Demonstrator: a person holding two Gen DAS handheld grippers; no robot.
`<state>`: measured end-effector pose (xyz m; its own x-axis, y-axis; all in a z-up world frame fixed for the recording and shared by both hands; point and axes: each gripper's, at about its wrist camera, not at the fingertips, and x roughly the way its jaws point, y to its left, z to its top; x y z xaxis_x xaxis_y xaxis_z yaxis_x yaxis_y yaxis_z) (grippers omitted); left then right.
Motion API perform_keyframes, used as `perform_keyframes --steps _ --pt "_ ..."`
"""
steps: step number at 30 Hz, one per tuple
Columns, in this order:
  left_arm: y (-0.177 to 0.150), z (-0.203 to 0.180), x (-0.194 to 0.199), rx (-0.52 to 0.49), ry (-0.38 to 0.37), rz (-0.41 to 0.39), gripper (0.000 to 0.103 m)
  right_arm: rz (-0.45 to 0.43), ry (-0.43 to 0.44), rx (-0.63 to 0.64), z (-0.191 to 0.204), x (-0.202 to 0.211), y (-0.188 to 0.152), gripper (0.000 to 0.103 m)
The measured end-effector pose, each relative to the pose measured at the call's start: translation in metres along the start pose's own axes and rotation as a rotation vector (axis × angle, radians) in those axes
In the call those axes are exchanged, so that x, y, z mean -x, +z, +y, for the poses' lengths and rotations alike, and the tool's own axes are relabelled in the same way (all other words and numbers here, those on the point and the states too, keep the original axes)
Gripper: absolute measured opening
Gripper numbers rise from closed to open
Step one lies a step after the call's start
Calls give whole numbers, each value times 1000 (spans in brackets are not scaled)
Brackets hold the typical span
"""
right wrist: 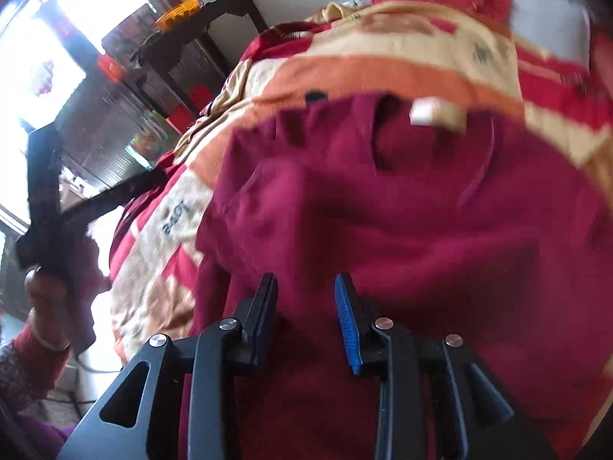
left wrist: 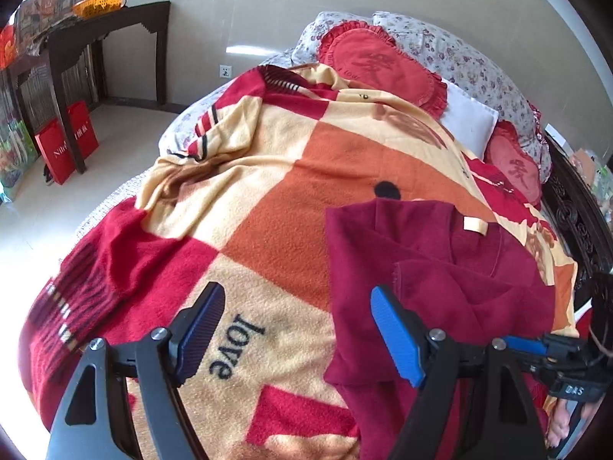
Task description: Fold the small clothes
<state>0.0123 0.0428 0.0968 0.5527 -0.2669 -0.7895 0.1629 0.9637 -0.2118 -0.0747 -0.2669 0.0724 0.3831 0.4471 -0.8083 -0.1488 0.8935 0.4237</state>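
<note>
Maroon sweater [left wrist: 421, 268] on the checked blanket [left wrist: 268, 199]

Left gripper [left wrist: 297, 329] spread wide at the sweater's left edge; right gripper [right wrist: 306, 318] parted above the sweater, holding nothing.

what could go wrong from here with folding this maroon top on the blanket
The maroon top lies on a fuzzy, rumpled blanket, so either gripper might pinch blanket pile with it. The right gripper view is motion-blurred, suggesting a fast move that could bunch the fabric. The left gripper is open beside the edge and may miss it.
</note>
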Motion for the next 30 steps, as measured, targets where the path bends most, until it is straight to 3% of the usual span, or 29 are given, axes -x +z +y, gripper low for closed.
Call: perform_keyframes --steps 5,9,11,13,16,18,19,20,22,24,28,30 --pt "1 -26 -18 -47 -39 30 82 -143 -104 -98 -34 61 -29 12" --pt "-4 -58 -46 -117 -63 92 82 -252 -304 -249 -81 103 -42 14" --pt "-8 -73 -65 -153 -60 140 73 -270 -399 -340 -110 113 -49 16" --pt "-11 -83 -77 -190 -22 162 54 -281 -418 -409 -132 116 -52 18" --pt "-10 -91 -76 -224 10 149 27 -265 -376 -486 -155 102 -47 21" --pt "-5 -89 -65 -209 -9 130 17 -229 -322 -511 -163 83 -41 20" --pt "-1 -86 -56 -206 -16 106 8 -215 -314 -517 -162 77 -38 11" --pt "3 -83 -46 -210 -10 71 7 -232 -328 -501 -160 79 -36 0" --pt "8 -76 -36 -198 -22 29 7 -326 -378 -423 -144 91 -33 0" --pt "7 -73 -43 -196 -8 52 7 -398 -447 -390 -136 102 -32 0" --pt "-7 -70 -62 -194 47 93 7 -286 -524 -436 -157 77 -34 0" --pt "-9 -67 -59 -190 41 87 7 -312 -507 -478 -157 87 -45 2"
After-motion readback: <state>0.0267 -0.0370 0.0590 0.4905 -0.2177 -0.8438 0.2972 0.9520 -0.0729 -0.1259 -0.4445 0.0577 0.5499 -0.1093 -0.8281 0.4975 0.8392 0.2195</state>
